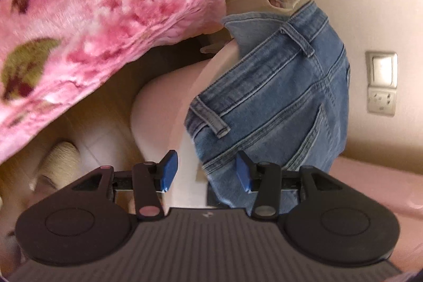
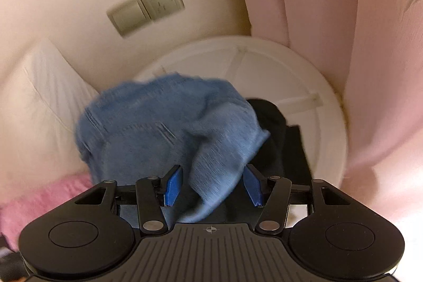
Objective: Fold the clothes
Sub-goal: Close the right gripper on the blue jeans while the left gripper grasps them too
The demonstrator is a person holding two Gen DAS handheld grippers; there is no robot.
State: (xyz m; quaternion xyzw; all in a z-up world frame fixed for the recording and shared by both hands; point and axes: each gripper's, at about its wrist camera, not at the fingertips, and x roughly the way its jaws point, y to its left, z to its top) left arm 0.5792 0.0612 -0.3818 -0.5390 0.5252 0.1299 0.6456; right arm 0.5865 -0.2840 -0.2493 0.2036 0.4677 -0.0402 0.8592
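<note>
A pair of blue jeans (image 1: pixel 277 102) fills the middle right of the left wrist view, waistband and belt loops showing. My left gripper (image 1: pixel 206 172) is open, and the lower edge of the denim reaches in between its blue fingertips (image 1: pixel 169 171). In the right wrist view the jeans (image 2: pixel 158 123) are bunched and blurred, with a fold of denim hanging down between the fingers of my right gripper (image 2: pixel 213 185). That gripper is open too, its pads well apart from the cloth. A dark garment (image 2: pixel 277 139) lies just behind the jeans on the right.
A pink floral fleece blanket (image 1: pixel 92 17) covers the upper left. White pillows (image 2: pixel 45 91) lean on a cream wall with a switch and socket plate (image 2: pixel 145 7). A round white surface (image 2: pixel 290 75) and a pink curtain (image 2: pixel 370 70) stand at the right.
</note>
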